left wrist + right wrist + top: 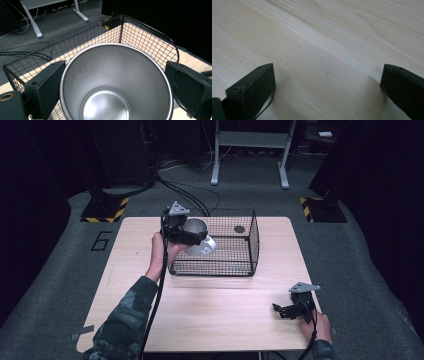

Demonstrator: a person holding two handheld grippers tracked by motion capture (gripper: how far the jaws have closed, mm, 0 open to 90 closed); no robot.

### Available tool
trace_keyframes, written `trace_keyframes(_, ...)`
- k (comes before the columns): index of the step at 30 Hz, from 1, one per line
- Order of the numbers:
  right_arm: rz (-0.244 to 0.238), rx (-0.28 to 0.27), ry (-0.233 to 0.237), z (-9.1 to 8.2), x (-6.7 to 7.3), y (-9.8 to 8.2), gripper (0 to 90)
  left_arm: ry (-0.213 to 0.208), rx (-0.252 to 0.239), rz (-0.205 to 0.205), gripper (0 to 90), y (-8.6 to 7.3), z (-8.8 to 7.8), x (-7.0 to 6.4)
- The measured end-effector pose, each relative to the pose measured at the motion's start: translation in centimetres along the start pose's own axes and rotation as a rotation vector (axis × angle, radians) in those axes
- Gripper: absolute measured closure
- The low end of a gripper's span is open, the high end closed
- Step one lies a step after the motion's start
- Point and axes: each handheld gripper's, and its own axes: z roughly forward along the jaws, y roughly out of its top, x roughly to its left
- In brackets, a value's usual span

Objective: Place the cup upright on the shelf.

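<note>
A steel cup (200, 238) is held tilted over the left rim of a black wire basket (235, 255) that stands at the middle back of the wooden table (210, 315). My left gripper (192, 237) is shut on the cup. In the left gripper view the cup's empty shiny inside (115, 85) sits between my two black jaws, with the basket's mesh (140, 37) behind it. My right gripper (281, 310) rests low near the table's front right corner, open, its jaws wide apart over bare wood (327, 62) with nothing between them.
A small dark round object (239, 229) lies on the basket floor at the back. Cables (187, 195) run across the grey floor behind the table. A white desk frame (250, 150) stands farther back, and yellow-black striped bases (105, 210) flank the table's far corners.
</note>
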Motion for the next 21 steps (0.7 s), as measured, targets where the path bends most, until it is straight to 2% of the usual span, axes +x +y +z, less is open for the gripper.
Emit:
trace_keyframes(8, 0.000, 0.000, 0.000, 0.0, 0.0, 0.0, 0.0, 0.015, 0.029, -0.002, 6.5, 0.5, 1.5, 0.5)
trace_keyframes(19, 0.000, 0.000, 0.000, 0.0, 0.0, 0.0, 0.0, 0.019, 0.056, -0.030, 6.5, 0.4, 3.8, 1.2)
trace_keyframes(21, 0.000, 0.000, 0.000, 0.0, 0.0, 0.0, 0.0, 0.019, 0.072, -0.020, 6.5, 0.5, 4.1, 1.3)
